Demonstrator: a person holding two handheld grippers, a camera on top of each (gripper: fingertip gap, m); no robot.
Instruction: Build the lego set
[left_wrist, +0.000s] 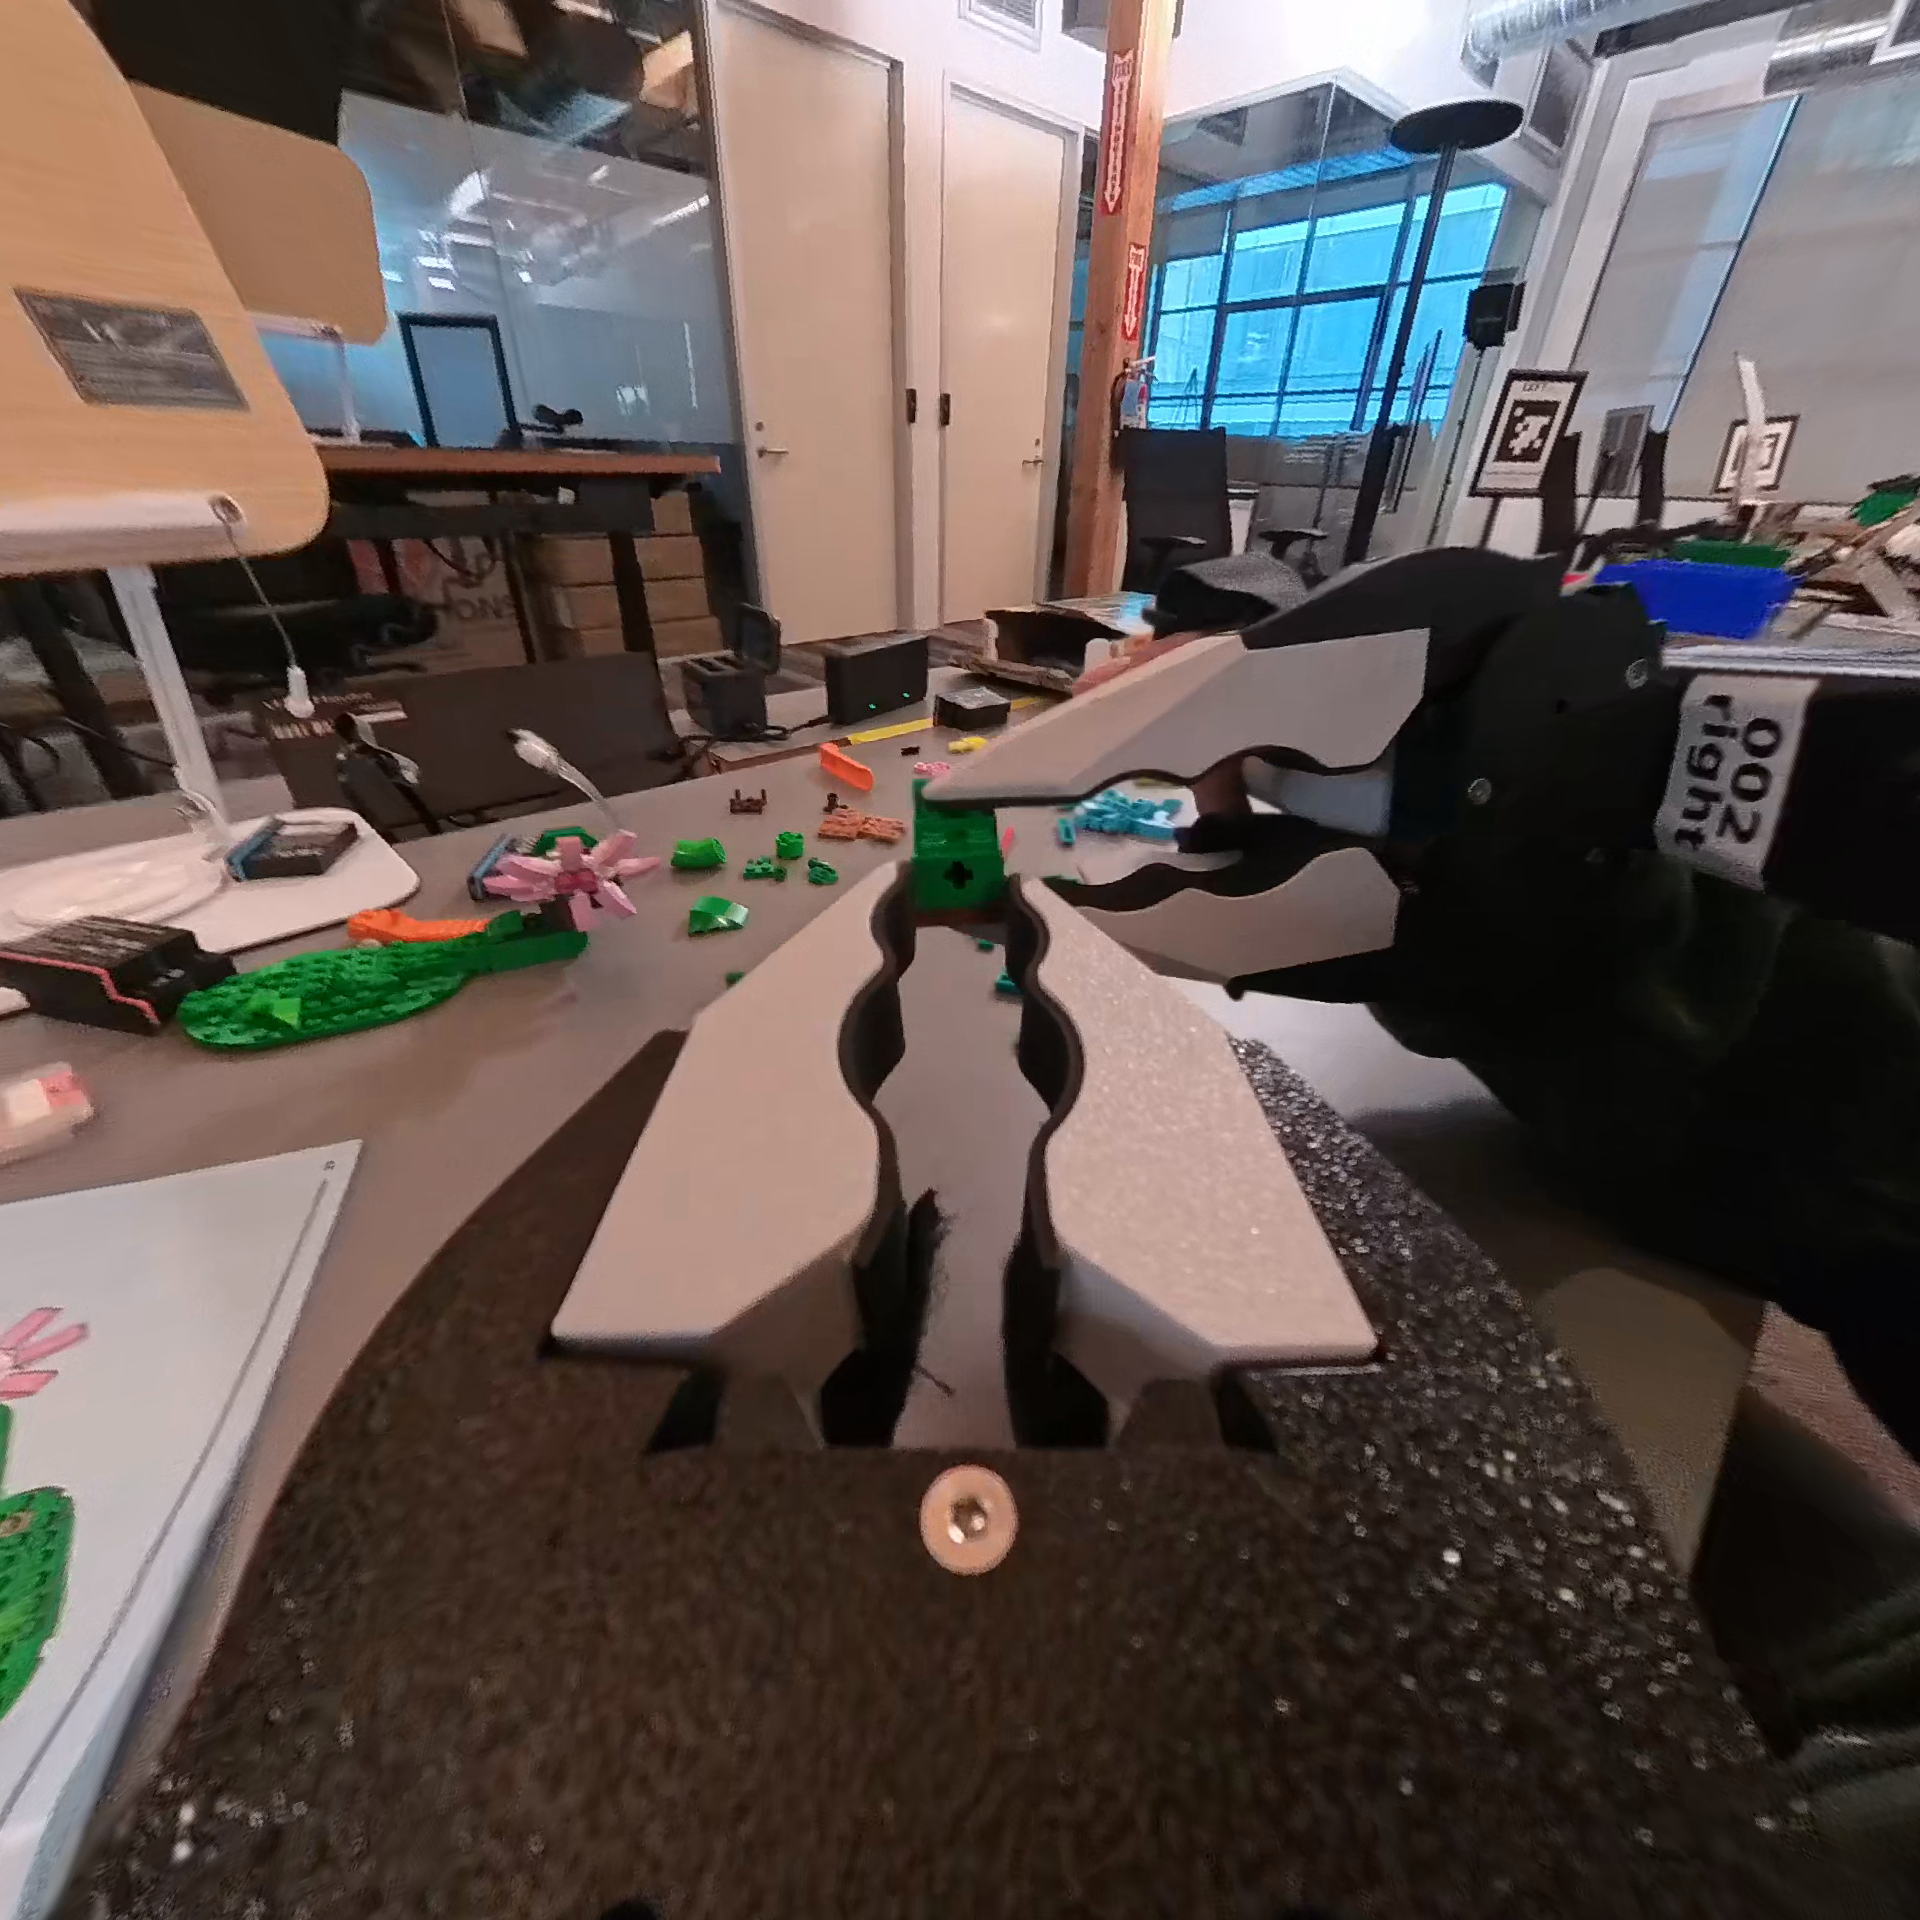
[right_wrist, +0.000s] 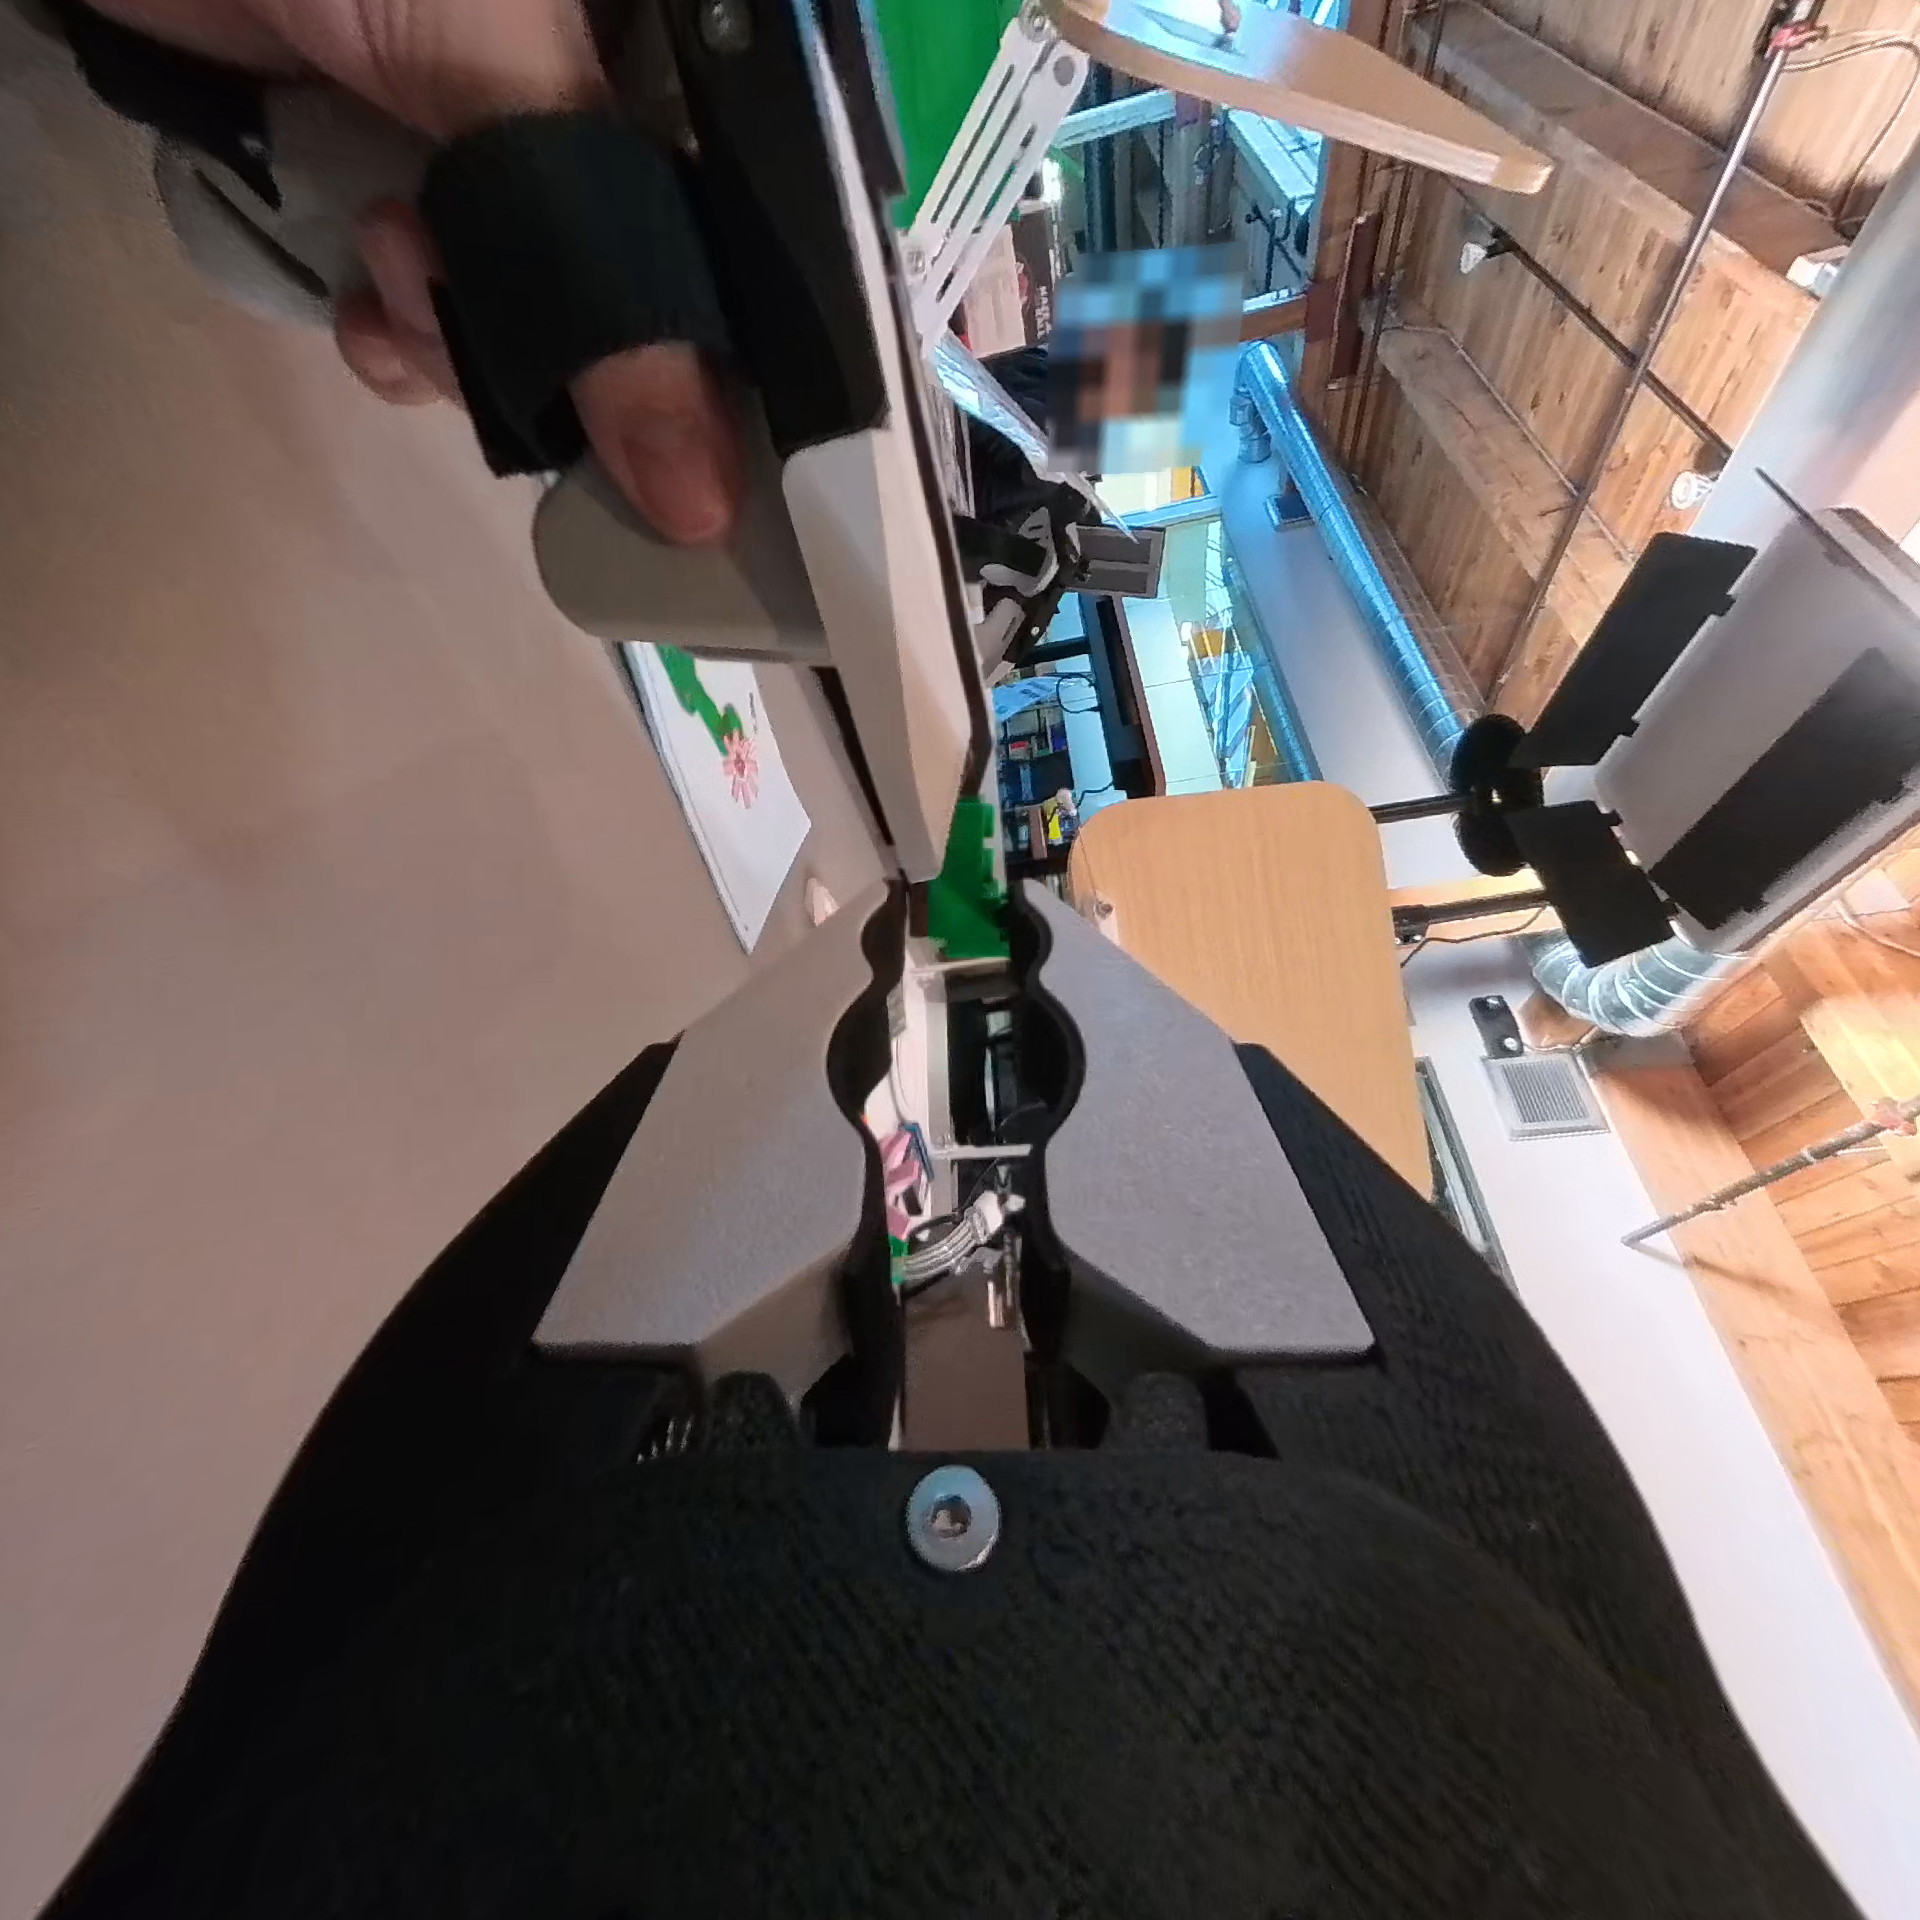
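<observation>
Left gripper jaws clamp the green assembly above the desk; right gripper jaws, partly parted, straddle it, probably pressing a piece home next.

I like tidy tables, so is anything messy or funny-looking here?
Loose Lego pieces lie scattered over the grey table, not sorted. That fits a half-built set. The left tool grips a green block stack. Nothing looks broken or spilled.
</observation>
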